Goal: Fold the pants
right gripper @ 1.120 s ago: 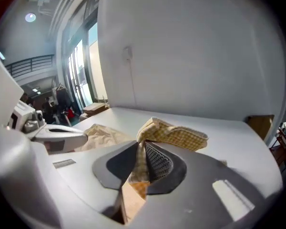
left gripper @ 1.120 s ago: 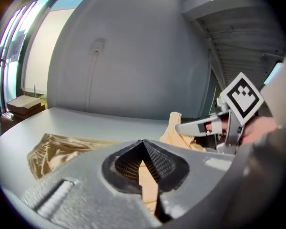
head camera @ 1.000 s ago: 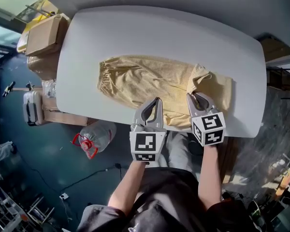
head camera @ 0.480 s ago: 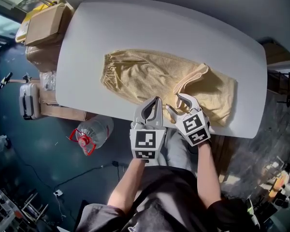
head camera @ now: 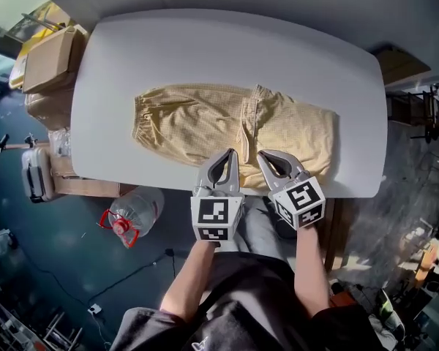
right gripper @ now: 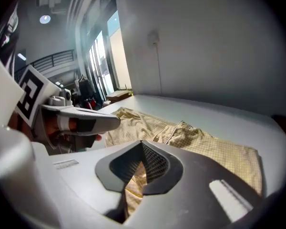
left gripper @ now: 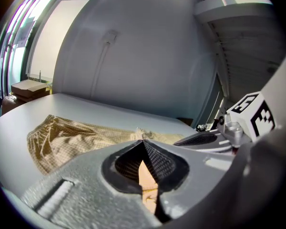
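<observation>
Pale yellow pants (head camera: 190,119) lie flat across the white table (head camera: 205,50), waistband at the left and a raised seam ridge near the middle. Both grippers sit side by side at the pants' near edge. My left gripper (head camera: 230,154) is shut, with yellow cloth caught between its jaws (left gripper: 143,142). My right gripper (head camera: 265,156) is closing down tight, and cloth shows in the gap behind its tips (right gripper: 142,144). In the left gripper view the pants (left gripper: 71,137) stretch away to the left. In the right gripper view they (right gripper: 214,147) spread out ahead.
The table's near edge runs just under both grippers. Cardboard boxes (head camera: 47,53) stand left of the table. A suitcase (head camera: 35,174) and a clear water jug (head camera: 128,214) with a red handle are on the floor below. A grey wall backs the table.
My right gripper let go of the raised fold at the right, swung left with jaws open, and shut at the near edge beside the left gripper. The fold has dropped flat.
</observation>
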